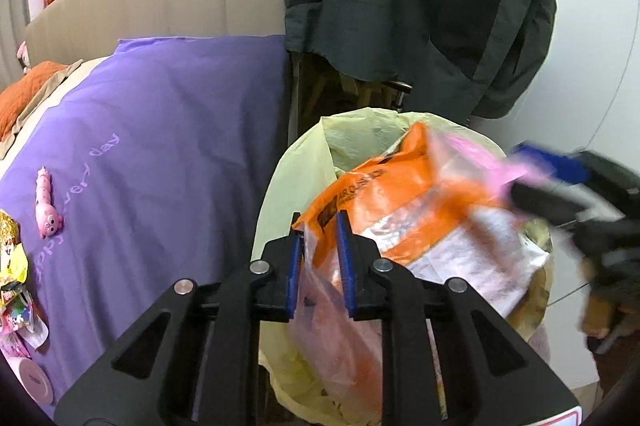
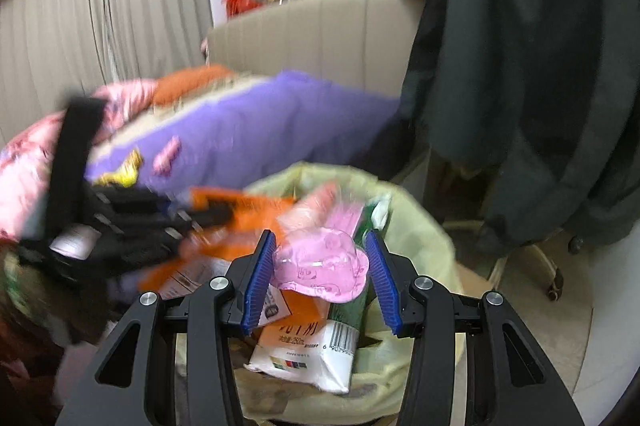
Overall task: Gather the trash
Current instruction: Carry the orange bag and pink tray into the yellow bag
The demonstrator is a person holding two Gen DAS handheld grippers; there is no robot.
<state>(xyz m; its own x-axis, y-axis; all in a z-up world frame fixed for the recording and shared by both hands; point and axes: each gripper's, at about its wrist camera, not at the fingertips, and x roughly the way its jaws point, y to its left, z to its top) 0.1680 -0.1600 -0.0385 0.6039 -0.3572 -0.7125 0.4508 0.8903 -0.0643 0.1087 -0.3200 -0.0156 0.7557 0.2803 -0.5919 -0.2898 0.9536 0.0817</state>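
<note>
A bin lined with a pale yellow bag (image 1: 288,186) stands beside the bed, filled with trash. My left gripper (image 1: 320,226) is shut on a thin clear-pink plastic bag (image 1: 332,326) that hangs over the bin, with an orange and white courier bag (image 1: 384,194) behind it. My right gripper (image 2: 320,246) is open above the bin (image 2: 412,226), with a pink plastic wrapper (image 2: 320,266) between its blue pads (image 2: 260,266), apart from them. A white carton (image 2: 304,354) lies in the bin below. The right gripper shows blurred in the left wrist view (image 1: 568,182).
A bed with a purple cover (image 1: 160,130) lies left of the bin, with a pink toy (image 1: 46,202) and colourful wrappers (image 1: 12,266) on it. A dark jacket (image 1: 420,6) hangs behind the bin. A chair base on castors (image 2: 552,266) stands to the right.
</note>
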